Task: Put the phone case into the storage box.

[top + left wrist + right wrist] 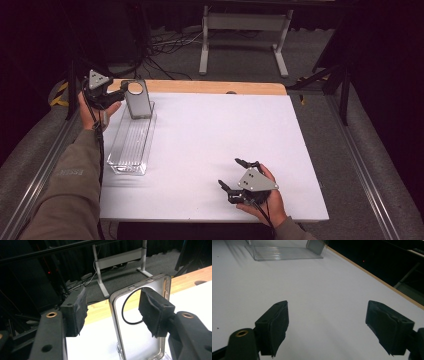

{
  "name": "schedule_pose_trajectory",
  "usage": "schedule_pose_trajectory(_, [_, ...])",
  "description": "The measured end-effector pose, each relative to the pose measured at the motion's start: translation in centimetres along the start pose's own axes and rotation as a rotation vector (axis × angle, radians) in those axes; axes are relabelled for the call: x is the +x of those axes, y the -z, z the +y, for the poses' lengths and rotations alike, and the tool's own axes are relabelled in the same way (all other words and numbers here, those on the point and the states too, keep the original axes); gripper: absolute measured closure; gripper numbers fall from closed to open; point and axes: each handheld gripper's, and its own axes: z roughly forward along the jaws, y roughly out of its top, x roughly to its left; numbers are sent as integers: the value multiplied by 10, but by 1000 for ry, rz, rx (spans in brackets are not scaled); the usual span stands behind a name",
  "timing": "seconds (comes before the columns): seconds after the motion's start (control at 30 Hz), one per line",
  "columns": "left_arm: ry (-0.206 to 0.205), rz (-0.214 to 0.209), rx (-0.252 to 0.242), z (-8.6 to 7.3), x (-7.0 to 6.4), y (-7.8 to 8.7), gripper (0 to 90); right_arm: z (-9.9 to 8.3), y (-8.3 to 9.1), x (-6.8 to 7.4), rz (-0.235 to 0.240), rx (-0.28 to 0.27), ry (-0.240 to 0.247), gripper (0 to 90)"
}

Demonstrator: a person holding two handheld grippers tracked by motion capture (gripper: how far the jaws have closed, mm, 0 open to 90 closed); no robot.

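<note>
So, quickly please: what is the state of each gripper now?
Left gripper: open, jaws either side of the upright phone case, not clamped.
Right gripper: open, holding nothing, over the white table.

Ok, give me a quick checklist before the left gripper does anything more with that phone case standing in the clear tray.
1. Left gripper jaws open wide: ok.
2. Phone case stands upright at the far end of the clear tray: ok.
3. Case lies between the left jaws, close to one pad: ok.
4. Pad touching the case: cannot tell.
5. Right gripper open, resting low over the white table, well apart from the tray: ok.
6. Tray sits flat on the table: ok.
</note>
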Motion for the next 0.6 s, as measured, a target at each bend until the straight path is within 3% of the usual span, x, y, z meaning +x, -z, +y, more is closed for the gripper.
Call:
schedule_pose_trajectory(0.27, [-8, -4, -10, 2, 1, 6, 319, 1, 2, -2, -7, -12, -19, 200])
schedule_pose_trajectory(0.6, [-8, -41, -18, 0, -1, 12, 189, 2, 4, -3, -18, -16, -18, 199])
